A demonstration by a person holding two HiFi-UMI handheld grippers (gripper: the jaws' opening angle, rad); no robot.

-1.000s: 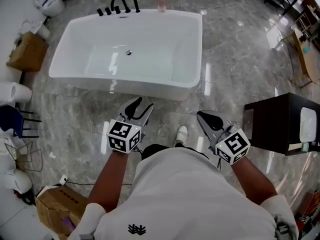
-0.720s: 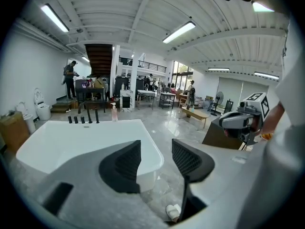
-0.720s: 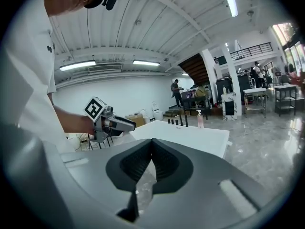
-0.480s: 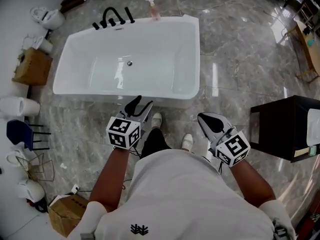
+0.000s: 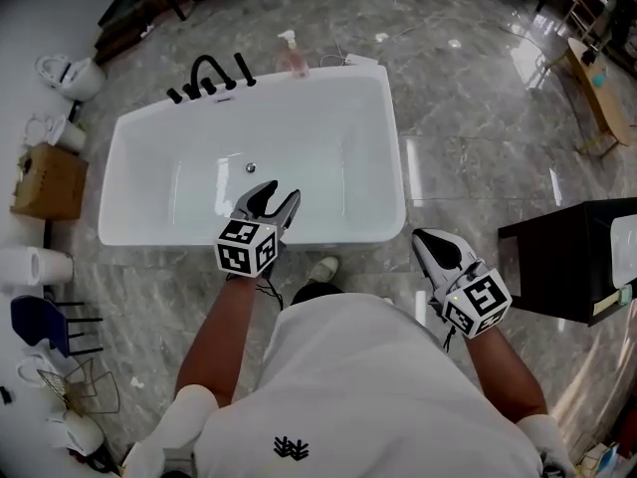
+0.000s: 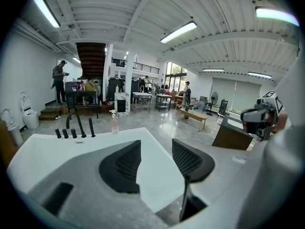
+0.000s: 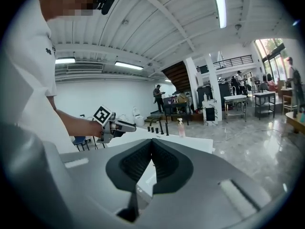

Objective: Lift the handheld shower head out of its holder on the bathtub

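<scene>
Filling the middle of the head view, the tub sits white on the marble floor. The left hand-held gripper hovers inside the near rim at 6 o'clock. Its jaws are apart and have just been opening, with only tub showing between them. At 4 o'clock, over the floor, the right hand-held gripper has its jaws pressed together on nothing. The shower head stands upright in its holder on the far rim at 12 o'clock, just beside the tap and well apart from both grippers. A soap bottle stands at 1 o'clock.

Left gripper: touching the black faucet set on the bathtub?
Apart. Head view: left gripper, empty jaws just opened wider, is at the bathtub's near side, the basin between it and the faucet set.
</scene>
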